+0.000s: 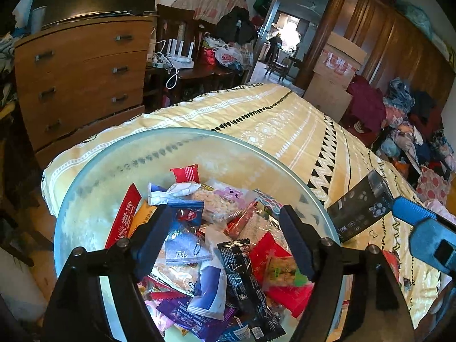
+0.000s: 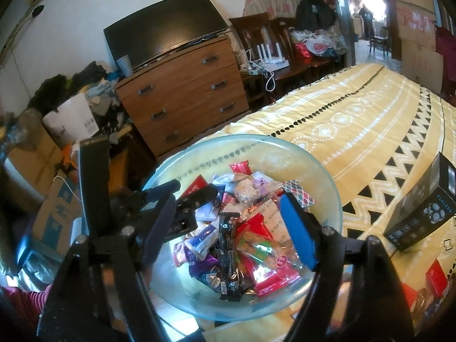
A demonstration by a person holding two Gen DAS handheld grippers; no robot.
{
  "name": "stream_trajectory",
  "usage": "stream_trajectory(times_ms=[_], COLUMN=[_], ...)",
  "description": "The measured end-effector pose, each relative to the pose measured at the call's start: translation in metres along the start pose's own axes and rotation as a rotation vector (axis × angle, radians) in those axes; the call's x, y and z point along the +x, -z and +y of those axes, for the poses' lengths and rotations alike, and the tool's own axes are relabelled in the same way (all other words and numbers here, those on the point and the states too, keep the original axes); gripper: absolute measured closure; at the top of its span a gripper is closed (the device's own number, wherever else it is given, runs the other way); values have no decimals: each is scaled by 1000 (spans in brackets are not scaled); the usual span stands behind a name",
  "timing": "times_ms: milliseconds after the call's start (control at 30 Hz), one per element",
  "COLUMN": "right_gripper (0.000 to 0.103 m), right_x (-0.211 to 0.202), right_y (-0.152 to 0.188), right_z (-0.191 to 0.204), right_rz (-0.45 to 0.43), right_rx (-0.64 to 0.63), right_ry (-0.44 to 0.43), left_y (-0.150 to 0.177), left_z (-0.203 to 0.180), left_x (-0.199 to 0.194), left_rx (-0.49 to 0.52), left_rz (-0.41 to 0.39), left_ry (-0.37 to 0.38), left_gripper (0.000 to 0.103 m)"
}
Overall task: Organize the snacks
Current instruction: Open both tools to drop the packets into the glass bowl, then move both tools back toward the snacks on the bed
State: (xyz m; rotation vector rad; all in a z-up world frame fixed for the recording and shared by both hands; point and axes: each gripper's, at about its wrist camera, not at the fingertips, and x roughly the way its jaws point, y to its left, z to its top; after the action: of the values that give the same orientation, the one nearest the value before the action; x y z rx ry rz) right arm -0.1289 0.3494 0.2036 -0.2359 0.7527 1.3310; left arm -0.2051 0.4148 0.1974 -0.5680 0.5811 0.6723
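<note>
A wide glass bowl (image 1: 182, 130) (image 2: 256, 138) sits on the yellow patterned bedspread (image 1: 285, 119), filled with several wrapped snacks. Among them are a red packet (image 1: 186, 172), a black bar (image 1: 242, 273) (image 2: 228, 250) and a red-and-green bag (image 2: 265, 256). My left gripper (image 1: 225, 225) hovers open over the pile, with nothing pressed between its dark pads. My right gripper (image 2: 228, 222) hangs open over the bowl's middle, blue pads apart and touching no packet. In the right wrist view the left gripper (image 2: 192, 192) reaches in over the bowl's left rim.
A black printed box (image 1: 359, 208) (image 2: 421, 211) stands on the bed right of the bowl. More red packets (image 2: 436, 279) lie at the near right. A wooden dresser (image 2: 182, 94) with a TV stands left of the bed. Clothes piles (image 1: 413, 119) line the far right.
</note>
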Motion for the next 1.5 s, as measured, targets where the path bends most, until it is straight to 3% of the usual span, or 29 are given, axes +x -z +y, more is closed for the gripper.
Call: stream_trajectory(times_ms=[300, 633, 1133, 1300, 1500], right_gripper=[5, 3, 0, 0, 0], right_x=[-15, -21, -34, -61, -108], right_y=[7, 21, 25, 41, 82], right_z=[5, 14, 26, 51, 64], right_rz=[-47, -57, -105, -188, -295], right_rx=[-5, -63, -108, -225, -272], right_ry=[78, 133, 157, 207, 282], left_y=[3, 4, 4, 6, 14], left_z=[-6, -7, -7, -13, -38], left_x=[-2, -2, -4, -20, -68], left_rx=[7, 6, 6, 25, 116], left_rz=[-2, -8, -15, -76, -245], left_ry=[-23, -75, -83, -59, 13], left_gripper=[24, 24, 24, 24, 23])
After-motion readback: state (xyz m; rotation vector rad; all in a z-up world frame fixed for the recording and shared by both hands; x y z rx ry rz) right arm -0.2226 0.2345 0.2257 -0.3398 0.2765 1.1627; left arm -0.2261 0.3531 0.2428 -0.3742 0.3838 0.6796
